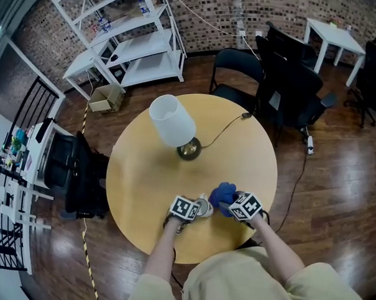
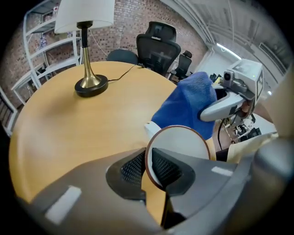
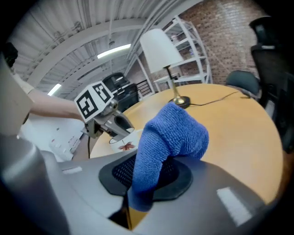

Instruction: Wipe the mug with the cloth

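Left gripper view: mug (image 2: 183, 144) mouth faces camera; left gripper (image 2: 151, 167) pinches its rim, right gripper (image 3: 144, 172) clamps cloth (image 2: 186, 105) beside it.

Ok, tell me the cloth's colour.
Blue; the cloth shows best in the right gripper view.

The mug (image 1: 205, 207) is white with a thin brown rim, and a small reddish leaf picture shows on its side (image 3: 125, 146). It is tilted, so its round mouth (image 2: 183, 142) faces the left claw (image 2: 149, 167), which is closed on its wall at the rim and holds it over the near edge of the desk (image 1: 152, 179). The cloth (image 3: 167, 137) is blue and fluffy, bunched in a rounded lump. The right claw (image 3: 142, 183) pinches its lower end. It stands just beside the mug; whether they touch I cannot tell.
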`<state>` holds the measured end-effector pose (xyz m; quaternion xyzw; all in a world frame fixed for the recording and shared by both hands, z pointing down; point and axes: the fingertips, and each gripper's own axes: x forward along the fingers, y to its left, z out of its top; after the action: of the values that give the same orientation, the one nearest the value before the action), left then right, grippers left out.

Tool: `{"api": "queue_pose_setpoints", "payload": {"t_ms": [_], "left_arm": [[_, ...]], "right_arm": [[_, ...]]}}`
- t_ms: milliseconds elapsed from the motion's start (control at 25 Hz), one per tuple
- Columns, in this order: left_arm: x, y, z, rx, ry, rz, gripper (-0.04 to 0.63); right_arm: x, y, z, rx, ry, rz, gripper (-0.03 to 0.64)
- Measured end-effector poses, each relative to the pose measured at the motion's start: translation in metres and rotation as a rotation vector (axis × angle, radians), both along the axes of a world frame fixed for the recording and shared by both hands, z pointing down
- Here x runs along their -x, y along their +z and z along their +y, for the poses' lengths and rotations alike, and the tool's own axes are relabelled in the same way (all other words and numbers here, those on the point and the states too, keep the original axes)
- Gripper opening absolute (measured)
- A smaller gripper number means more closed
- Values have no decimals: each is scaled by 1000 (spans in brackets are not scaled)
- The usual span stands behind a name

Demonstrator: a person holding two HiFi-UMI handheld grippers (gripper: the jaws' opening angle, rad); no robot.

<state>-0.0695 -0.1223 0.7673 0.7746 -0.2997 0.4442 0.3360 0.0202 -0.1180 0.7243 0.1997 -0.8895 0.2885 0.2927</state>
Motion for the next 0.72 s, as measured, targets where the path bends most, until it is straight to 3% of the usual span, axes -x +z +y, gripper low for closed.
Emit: {"api": "queue_pose_setpoints", "payload": {"t_ms": [120, 200, 400, 720], "left_arm": [[-3, -1, 3, -18, 47, -11, 29], [0, 1, 6, -3, 27, -15, 29], [7, 3, 0, 86, -216, 10, 29], [23, 6, 13, 186, -690, 30, 31]], "right_arm": [[42, 16, 22, -127, -366, 99, 74], [48, 17, 32, -200, -488, 172, 74], [43, 14, 51, -242, -486, 207, 74], [55, 32, 80, -199, -445, 221, 74]]}}
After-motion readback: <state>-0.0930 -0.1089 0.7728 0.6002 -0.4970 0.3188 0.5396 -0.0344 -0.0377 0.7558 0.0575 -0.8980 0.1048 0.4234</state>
